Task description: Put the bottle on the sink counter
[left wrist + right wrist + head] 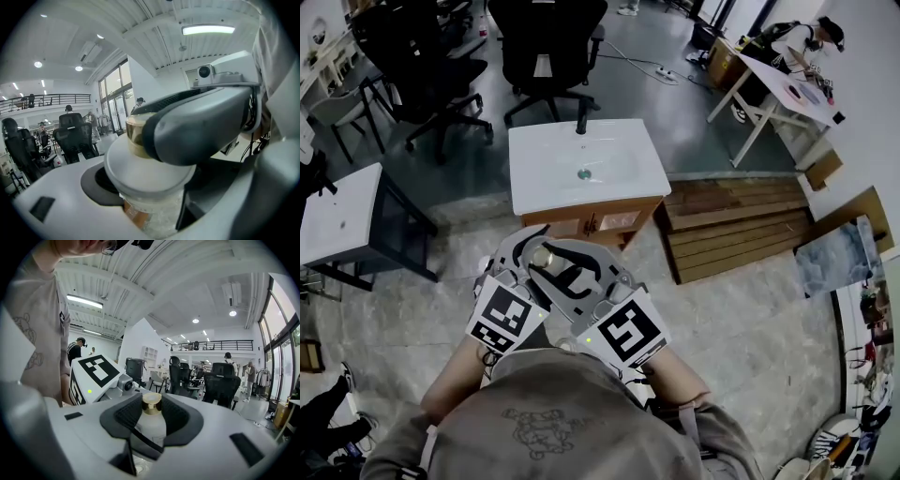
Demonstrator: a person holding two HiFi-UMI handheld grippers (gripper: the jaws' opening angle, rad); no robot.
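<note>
A white bottle with a gold cap (542, 256) is held close to my chest, between both grippers. In the right gripper view the bottle (151, 420) stands upright and my right gripper (151, 427) is shut on it, its dark pads hugging the neck below the cap. In the left gripper view the bottle's clear lower body (152, 215) fills the gap of my left gripper (150, 206), and a right gripper jaw crosses over the cap. In the head view the left gripper (525, 255) and right gripper (581, 270) meet at the bottle. The white sink counter (619, 178) stands just ahead.
The sink counter has a black faucet (580, 123) and a wooden cabinet (598, 223) below. Another white sink unit (337, 211) stands at the left. Black office chairs (548, 47) are behind it, wooden pallets (741, 225) lie to the right, and a person sits at a far table (792, 89).
</note>
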